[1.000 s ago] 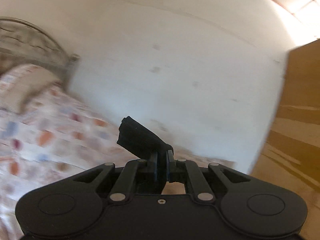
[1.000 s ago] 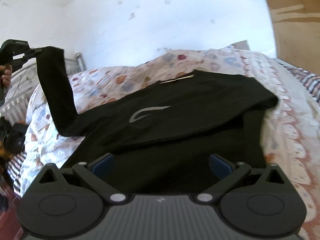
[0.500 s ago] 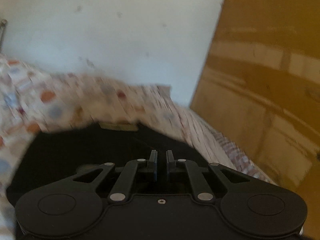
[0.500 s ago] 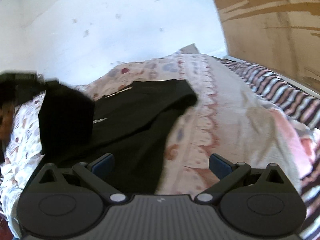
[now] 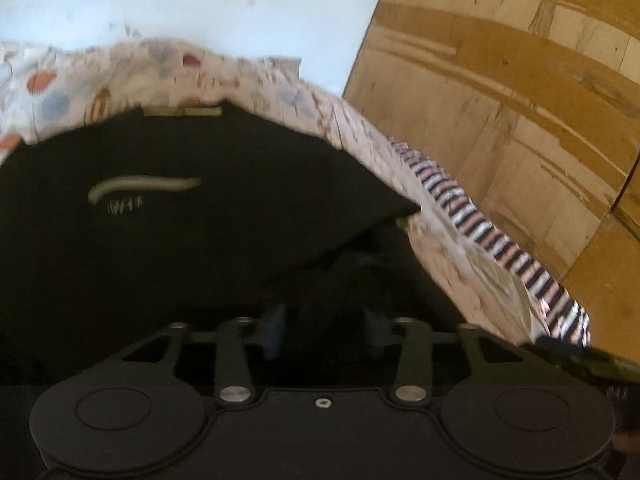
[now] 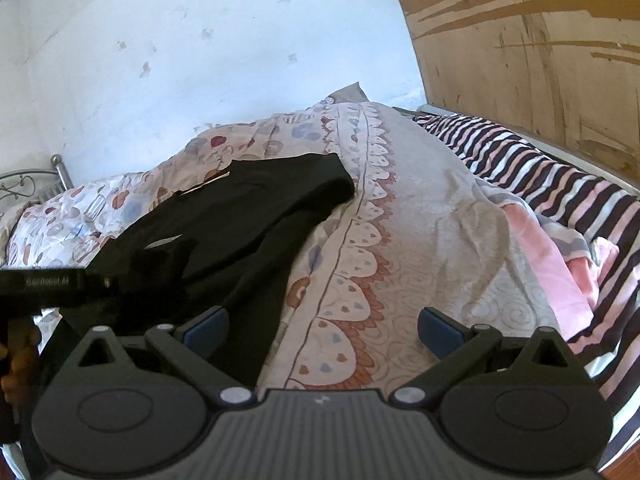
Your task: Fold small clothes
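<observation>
On the patterned bedspread (image 6: 400, 216), black shirt (image 6: 256, 208) lies collar-away; left tongs (image 5: 324, 334) opening, right tongs (image 6: 320, 330) released.

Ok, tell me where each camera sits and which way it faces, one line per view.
Left wrist: on the left gripper, looking forward and down over the black shirt toward the wooden panel; its own jaws show, opening, low over the cloth.
Right wrist: on the right gripper, facing across the patterned bedspread to the white wall; its jaws stand open, and the left gripper and a hand show at the left edge.
Shared: shirt, bedspread, striped blanket, wall, panel.
</observation>
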A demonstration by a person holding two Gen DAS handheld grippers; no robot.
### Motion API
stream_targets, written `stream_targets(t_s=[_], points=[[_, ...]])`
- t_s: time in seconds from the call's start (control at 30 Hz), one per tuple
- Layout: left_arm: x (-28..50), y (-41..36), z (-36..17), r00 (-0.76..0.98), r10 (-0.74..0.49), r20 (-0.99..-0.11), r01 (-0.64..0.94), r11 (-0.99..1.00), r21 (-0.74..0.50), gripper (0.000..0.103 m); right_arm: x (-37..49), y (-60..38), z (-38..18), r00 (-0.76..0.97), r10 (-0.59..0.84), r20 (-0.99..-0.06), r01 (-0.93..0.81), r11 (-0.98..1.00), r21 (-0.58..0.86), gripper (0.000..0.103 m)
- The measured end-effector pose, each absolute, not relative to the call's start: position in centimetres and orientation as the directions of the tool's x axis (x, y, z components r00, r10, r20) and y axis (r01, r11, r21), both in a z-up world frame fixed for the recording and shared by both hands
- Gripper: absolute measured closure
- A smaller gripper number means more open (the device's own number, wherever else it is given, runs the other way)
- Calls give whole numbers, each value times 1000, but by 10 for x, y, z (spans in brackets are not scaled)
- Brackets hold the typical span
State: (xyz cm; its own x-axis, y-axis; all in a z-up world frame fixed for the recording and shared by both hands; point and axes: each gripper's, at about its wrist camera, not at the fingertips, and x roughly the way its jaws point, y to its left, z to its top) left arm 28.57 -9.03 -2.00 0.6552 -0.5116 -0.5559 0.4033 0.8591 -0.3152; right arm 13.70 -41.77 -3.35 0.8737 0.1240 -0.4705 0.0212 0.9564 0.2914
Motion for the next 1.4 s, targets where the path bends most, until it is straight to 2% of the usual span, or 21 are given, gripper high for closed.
stream_targets(t_s=[0.07,0.17,0.33,0.57,0.67,0.73,0.83,1.0,1.1,1.2,1.27,1.33,1.4], points=[[278,-84,-25,632,-526,-569,403,851,-337,32,139,-415,-32,875,124,-468,16,959,283,0],[267,-65,-21,606,-554,-570,392,832,-392,16,143,-409,-28,878,131,-461,-1,962,272,0],[249,-11,-11,670,-458,-584,280,884,-373,5,155,-392,-13,887,170,-430,-57,963,263,0],[253,95,-17,769,-139,-623,-31,967,-254,1,193,-348,7,879,228,-419,-113,953,280,0],[264,132,-24,759,-3,-651,-170,964,-203,1,217,-318,7,862,201,-465,-95,966,242,0],[272,149,-27,754,35,-656,-219,954,-202,1,229,-302,3,855,175,-488,-80,975,209,0],[288,171,-31,753,51,-656,-264,937,-230,1,234,-292,-7,846,112,-522,-37,988,152,0],[312,186,-31,773,6,-634,-271,907,-321,3,216,-294,-31,817,-54,-573,37,998,-41,0],[322,179,-33,790,-39,-611,-215,917,-336,11,204,-304,-41,813,-54,-580,47,999,-28,0],[329,174,-37,791,-104,-603,-148,924,-353,28,198,-310,-43,818,-30,-575,44,999,10,0],[335,174,-43,783,-158,-601,-122,910,-397,52,201,-311,-44,817,-24,-576,42,999,18,0],[340,172,-48,782,-154,-604,-128,909,-397,53,204,-311,-45,815,-20,-578,36,999,16,0],[345,167,-48,795,-92,-599,-143,932,-332,43,204,-310,-46,816,-19,-577,31,999,12,0]])
